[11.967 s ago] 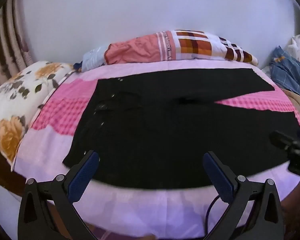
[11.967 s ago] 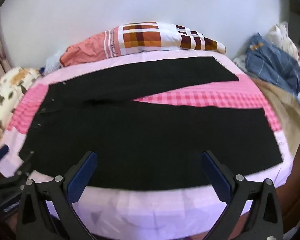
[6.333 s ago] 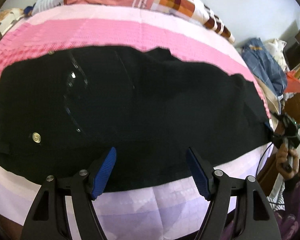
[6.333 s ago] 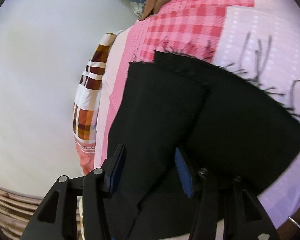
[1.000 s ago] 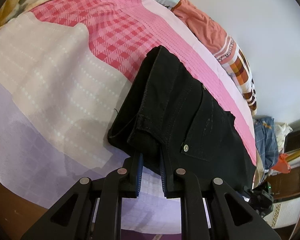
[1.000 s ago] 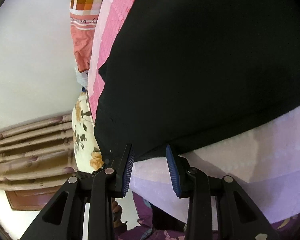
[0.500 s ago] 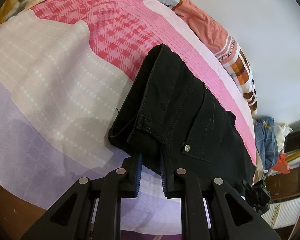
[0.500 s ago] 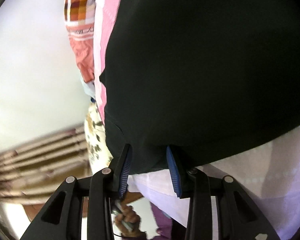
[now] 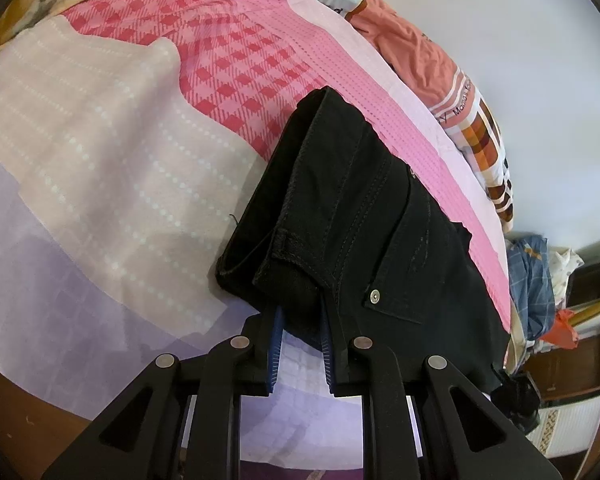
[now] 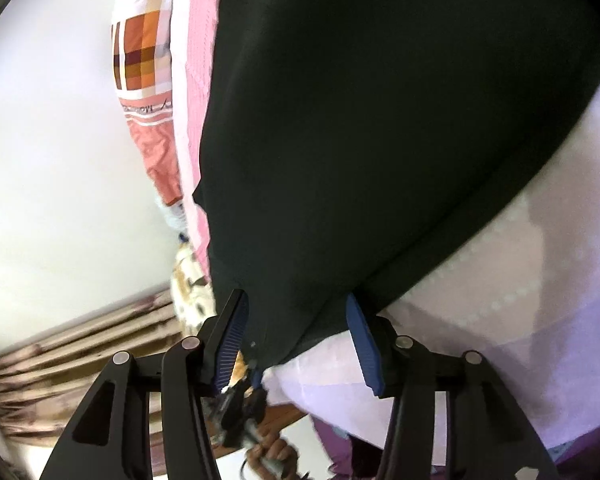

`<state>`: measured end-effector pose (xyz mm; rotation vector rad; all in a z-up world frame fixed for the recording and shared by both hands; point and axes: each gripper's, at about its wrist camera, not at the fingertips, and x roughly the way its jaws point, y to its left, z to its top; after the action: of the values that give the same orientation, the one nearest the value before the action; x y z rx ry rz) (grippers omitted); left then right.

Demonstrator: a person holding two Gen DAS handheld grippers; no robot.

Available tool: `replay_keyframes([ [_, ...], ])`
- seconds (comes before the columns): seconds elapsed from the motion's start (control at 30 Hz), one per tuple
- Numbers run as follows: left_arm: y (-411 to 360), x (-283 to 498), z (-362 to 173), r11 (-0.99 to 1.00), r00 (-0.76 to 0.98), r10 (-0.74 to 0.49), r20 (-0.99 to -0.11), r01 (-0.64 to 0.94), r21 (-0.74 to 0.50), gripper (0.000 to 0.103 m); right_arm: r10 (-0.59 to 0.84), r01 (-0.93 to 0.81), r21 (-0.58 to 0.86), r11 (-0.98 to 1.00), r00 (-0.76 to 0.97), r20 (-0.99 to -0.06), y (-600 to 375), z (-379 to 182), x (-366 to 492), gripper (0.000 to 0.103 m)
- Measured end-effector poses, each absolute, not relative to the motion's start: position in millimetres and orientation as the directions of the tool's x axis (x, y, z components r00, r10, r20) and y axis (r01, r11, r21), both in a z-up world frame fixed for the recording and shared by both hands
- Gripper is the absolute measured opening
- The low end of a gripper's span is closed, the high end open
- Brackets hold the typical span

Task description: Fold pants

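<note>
The black pants (image 9: 364,232) lie folded lengthwise on the pink and lilac bedsheet (image 9: 99,160). My left gripper (image 9: 300,322) is shut on the waistband corner of the pants, lifting it slightly off the sheet. In the right wrist view the pants (image 10: 380,120) fill most of the frame. My right gripper (image 10: 295,328) has its jaws parted around the near edge of the pants, the cloth lying loose between them. The left gripper and the hand holding it (image 10: 255,436) show below that edge.
A plaid and salmon blanket (image 9: 452,92) lies along the white wall at the far side of the bed. A floral pillow (image 10: 191,276) sits at the bed's head. A pile of blue clothes (image 9: 532,280) and wooden furniture (image 9: 580,352) stand beyond the foot.
The left gripper has kept its hold on the waistband, nearly still. The right gripper's jaws have opened wider around the pant edge and the view has swung toward the waist end.
</note>
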<state>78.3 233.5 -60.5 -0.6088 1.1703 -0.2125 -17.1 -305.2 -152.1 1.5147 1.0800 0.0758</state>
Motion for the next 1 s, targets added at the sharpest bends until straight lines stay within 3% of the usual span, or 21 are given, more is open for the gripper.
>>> replay_keyframes([
  [0.2, 234, 78, -60, 0.821, 0.392, -0.462, -0.795, -0.149, -0.551, 0.018, 0.617, 0.516, 0.856, 0.004, 0.673, -0.408, -311, -162, -22, 0.06],
  [0.33, 234, 79, -61, 0.823, 0.392, -0.461, -0.796, -0.147, -0.549, 0.018, 0.679, 0.489, 0.872, 0.038, 0.628, -0.381, -297, -165, -8, 0.06],
  [0.37, 234, 78, -61, 0.823, 0.392, -0.461, -0.796, -0.148, -0.549, 0.018, 0.681, 0.486, 0.87, 0.087, 0.608, -0.408, -294, -162, -3, 0.058],
  [0.43, 234, 78, -61, 0.821, 0.392, -0.462, -0.795, -0.151, -0.551, 0.018, 0.684, 0.483, 0.857, 0.182, 0.564, -0.463, -289, -161, 6, 0.034],
  [0.47, 234, 78, -61, 0.819, 0.39, -0.464, -0.795, -0.153, -0.553, 0.018, 0.691, 0.495, 0.841, 0.219, 0.53, -0.492, -286, -164, 9, 0.013],
  [0.8, 233, 78, -60, 0.824, 0.391, -0.456, -0.799, -0.154, -0.546, 0.019, 0.69, 0.423, 0.819, 0.387, 0.457, -0.561, -280, -145, 2, 0.009],
  [1.0, 231, 79, -62, 0.832, 0.396, -0.445, -0.803, -0.15, -0.535, 0.019, 0.703, 0.448, 0.813, 0.371, 0.437, -0.562, -280, -153, -4, 0.008],
])
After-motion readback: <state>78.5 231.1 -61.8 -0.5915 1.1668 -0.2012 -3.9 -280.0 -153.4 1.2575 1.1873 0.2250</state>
